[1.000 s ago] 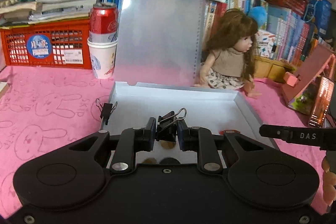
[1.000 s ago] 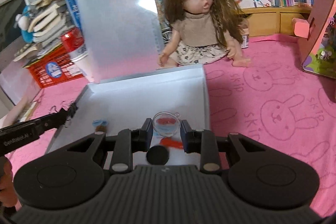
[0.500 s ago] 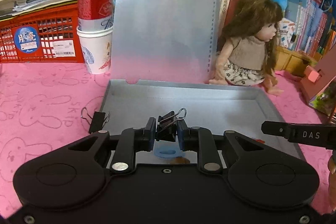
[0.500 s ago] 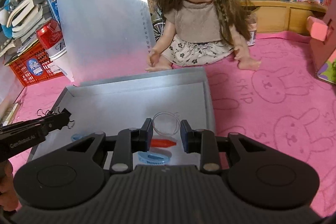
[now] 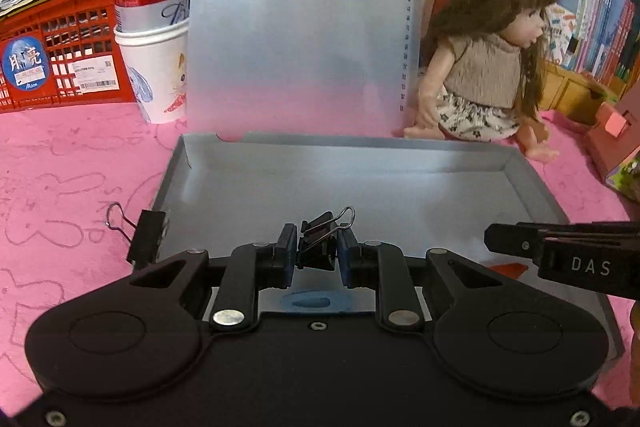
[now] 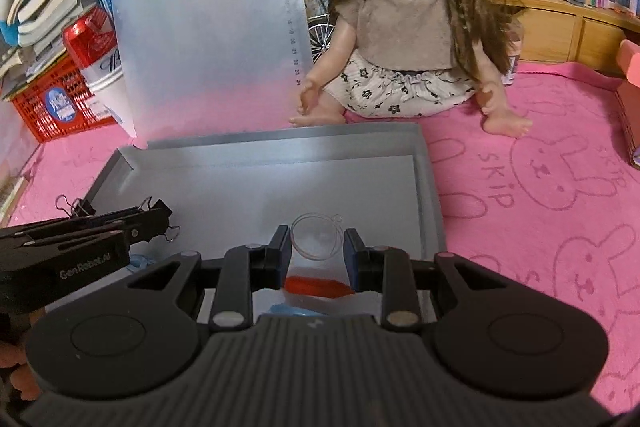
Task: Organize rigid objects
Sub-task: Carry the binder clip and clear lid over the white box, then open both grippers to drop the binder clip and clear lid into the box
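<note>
From the left wrist camera, the left gripper (image 5: 318, 254) has its blue-padded fingers (image 5: 289, 253) drawn narrow and clamped on a small black binder clip (image 5: 318, 247), whose black body sits between the pads while its silver wire handle sticks up and away to the right, so the clip's long axis leans forward and slightly rightward. It hangs over the near part of a shallow grey plastic box (image 5: 532, 183) lying open on the pink rabbit-print table (image 5: 68, 163), its translucent lid (image 5: 300, 19) standing upright at the far edge. A second black binder clip (image 5: 146, 241) grips the box's left wall, wire loop pointing outward to the left. A blue oval piece (image 5: 314, 303) and an orange-red piece (image 5: 510, 270) lie on the box floor (both partly hidden). The right gripper (image 5: 496, 238) reaches in from the right. From the right wrist camera, the right gripper's fingers (image 6: 280, 255) stand at a narrow gap, holding a clear round plastic piece (image 6: 314, 237) between them, above the box floor; whether the pads press it firmly cannot be told from its transparency. A brown-haired doll (image 6: 404, 27) sits behind the box, and a red can (image 6: 90, 41) in a white paper cup (image 5: 158, 75) stands at left.
</note>
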